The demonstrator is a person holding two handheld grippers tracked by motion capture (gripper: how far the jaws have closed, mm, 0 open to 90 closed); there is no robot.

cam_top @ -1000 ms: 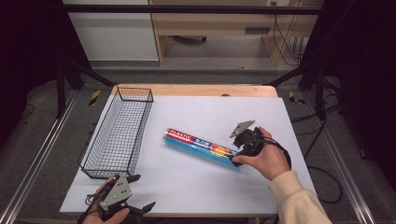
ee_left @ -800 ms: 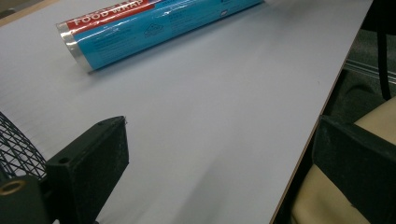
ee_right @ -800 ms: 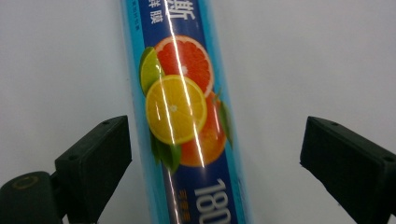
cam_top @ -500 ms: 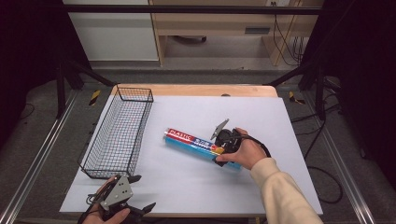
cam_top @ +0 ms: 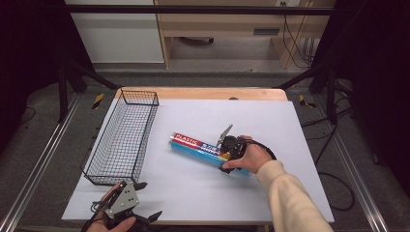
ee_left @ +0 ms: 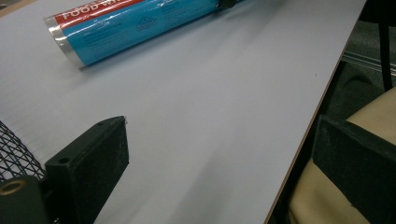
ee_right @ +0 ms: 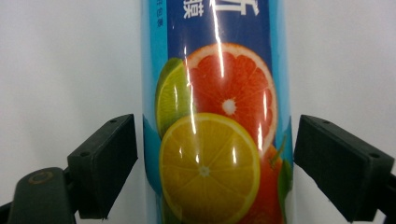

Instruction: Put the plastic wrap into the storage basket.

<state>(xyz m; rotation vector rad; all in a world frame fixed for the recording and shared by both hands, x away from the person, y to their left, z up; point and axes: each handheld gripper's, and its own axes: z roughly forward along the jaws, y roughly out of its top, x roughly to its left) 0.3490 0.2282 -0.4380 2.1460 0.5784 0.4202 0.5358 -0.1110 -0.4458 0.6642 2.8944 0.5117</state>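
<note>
A roll of plastic food wrap (cam_top: 198, 147), blue with a red band and fruit pictures, lies slantwise on the white table sheet (cam_top: 290, 125). My right gripper (cam_top: 224, 154) is down over the roll's right part. In the right gripper view the roll (ee_right: 210, 93) runs between the two pads (ee_right: 109, 154), with a narrow gap on each side. The jaws have just been closing, and the right gripper (ee_right: 212, 140) is still open. My left gripper (cam_top: 147, 199) rests at the table's front left corner, open and with nothing in it. The left gripper (ee_left: 219, 130) sees the roll (ee_left: 140, 23) farther off.
A black wire basket (cam_top: 139, 96) stands along the sheet's left side, its mesh (ee_left: 14, 149) just beside my left jaw. The table's front edge (ee_left: 299, 154) runs close to the left gripper. Wooden tabletop shows at the far edge (cam_top: 203, 93).
My right hand has moved left and down, from the roll's right end onto the roll itself. The left gripper has stayed put.
</note>
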